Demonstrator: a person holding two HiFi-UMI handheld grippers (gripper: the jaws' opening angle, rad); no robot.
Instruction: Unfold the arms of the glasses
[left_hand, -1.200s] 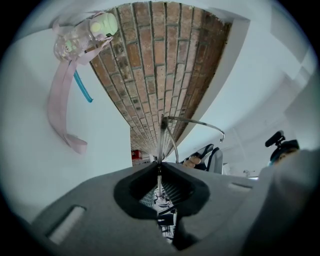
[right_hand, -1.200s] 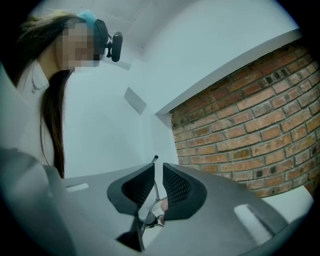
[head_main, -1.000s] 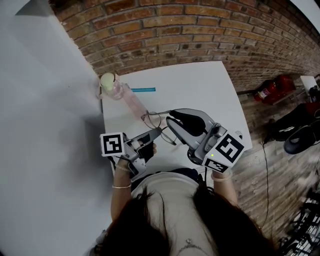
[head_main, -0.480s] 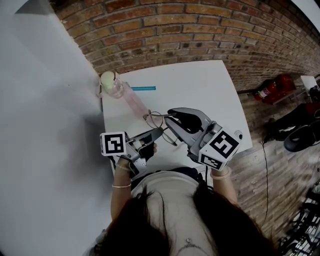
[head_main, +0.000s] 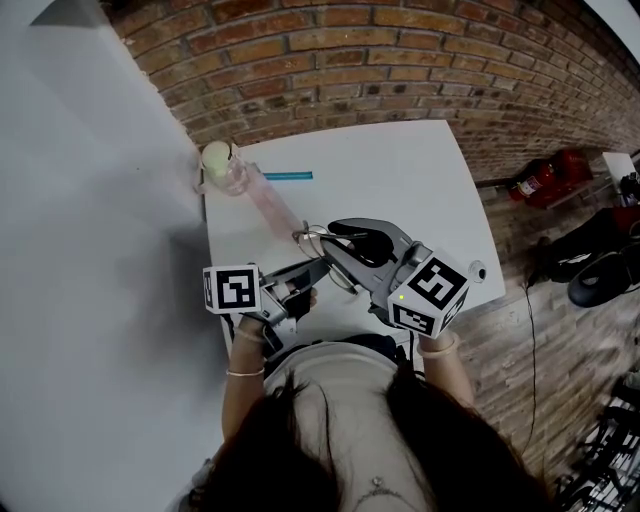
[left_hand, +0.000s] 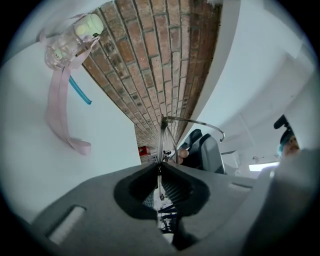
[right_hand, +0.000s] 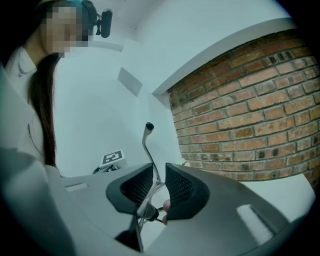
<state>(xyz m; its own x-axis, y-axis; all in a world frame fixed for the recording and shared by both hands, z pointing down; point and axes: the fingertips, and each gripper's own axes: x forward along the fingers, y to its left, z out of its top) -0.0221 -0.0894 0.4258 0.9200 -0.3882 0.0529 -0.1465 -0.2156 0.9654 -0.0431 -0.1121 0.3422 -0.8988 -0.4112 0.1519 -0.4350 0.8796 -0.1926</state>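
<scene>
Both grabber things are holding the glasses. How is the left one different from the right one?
The left hand-held gripper pinches the thin rim of the glasses, jaws pressed tight; the right hand-held gripper holds a glasses arm, a small gap showing. The left's marker cube faces the camera flat; the right's is tilted. Both hold the same glasses.

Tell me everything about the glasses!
The glasses are thin, silvery wire, probably metal. They are held up above the white table, touching only the grippers. The left gripper pinches the frame edge-on; the right gripper grips one arm, whose dark tip sticks up past its jaws.
</scene>
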